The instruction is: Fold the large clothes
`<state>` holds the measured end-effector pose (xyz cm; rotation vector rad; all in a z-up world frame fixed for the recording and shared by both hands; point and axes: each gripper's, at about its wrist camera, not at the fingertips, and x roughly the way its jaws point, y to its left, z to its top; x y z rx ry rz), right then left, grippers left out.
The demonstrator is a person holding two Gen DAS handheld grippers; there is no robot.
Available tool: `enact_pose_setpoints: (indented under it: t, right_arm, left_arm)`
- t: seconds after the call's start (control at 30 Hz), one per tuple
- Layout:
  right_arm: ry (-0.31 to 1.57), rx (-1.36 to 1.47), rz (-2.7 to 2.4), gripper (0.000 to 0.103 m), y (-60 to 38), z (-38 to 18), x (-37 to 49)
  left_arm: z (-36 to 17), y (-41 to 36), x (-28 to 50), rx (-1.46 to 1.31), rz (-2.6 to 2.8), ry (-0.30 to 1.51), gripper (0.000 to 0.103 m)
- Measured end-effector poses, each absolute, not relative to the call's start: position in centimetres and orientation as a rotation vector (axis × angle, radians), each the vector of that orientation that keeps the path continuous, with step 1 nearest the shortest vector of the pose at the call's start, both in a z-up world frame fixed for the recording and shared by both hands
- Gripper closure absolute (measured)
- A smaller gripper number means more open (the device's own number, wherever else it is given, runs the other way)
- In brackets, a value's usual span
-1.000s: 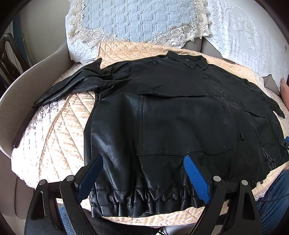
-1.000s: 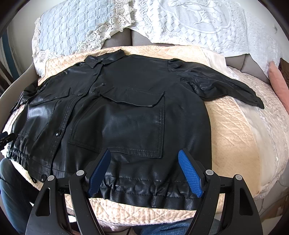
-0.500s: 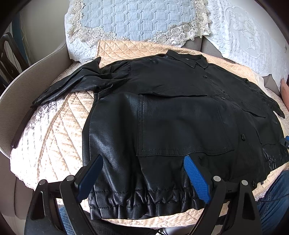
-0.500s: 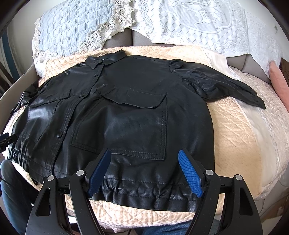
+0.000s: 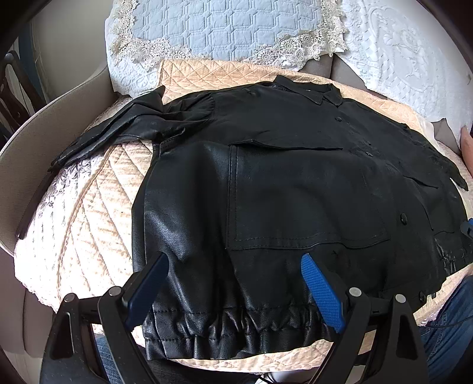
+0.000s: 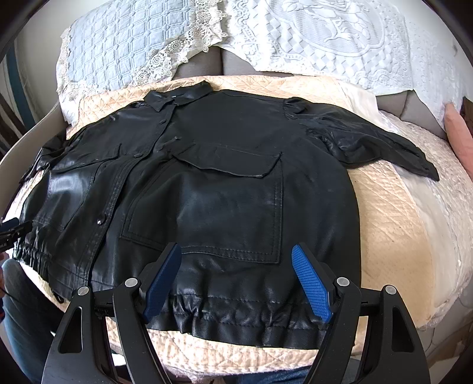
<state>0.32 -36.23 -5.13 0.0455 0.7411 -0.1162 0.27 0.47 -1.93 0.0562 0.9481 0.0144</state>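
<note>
A black leather jacket [image 5: 280,183] [image 6: 224,189] lies front up and spread flat on a quilted beige seat cover, collar away from me, elastic hem nearest me. One sleeve [image 5: 118,130] stretches out to the left; the other sleeve [image 6: 378,141] reaches to the right. My left gripper [image 5: 235,263] hovers open above the hem on the jacket's left half, nothing between its blue pads. My right gripper [image 6: 236,254] hangs open over the hem below the right chest pocket [image 6: 212,206], holding nothing.
The quilted beige cover [image 5: 97,212] [image 6: 393,224] rests on a sofa with pale blue [image 5: 224,26] and white lace [image 6: 340,35] backrest cloths. A pink cushion [image 6: 458,136] sits far right. A person's jeans [image 5: 446,325] show at the seat's front edge. A curved grey armrest [image 5: 32,141] is left.
Both grippers have shifted slightly along the hem; the jacket sits a little lower and closer in both views. The jaws stay open and the jacket has not been touched.
</note>
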Motion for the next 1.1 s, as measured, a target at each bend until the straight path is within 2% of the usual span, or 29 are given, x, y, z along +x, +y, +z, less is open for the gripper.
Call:
enact_pose_setpoints:
  t: [1.1]
  right_arm:
    - [0.753,0.012,0.008,0.025,-31.9,-4.9,5.5]
  left_arm:
    - [-2.4,3.3,3.7,-0.023,-0.021,0.925,0.011]
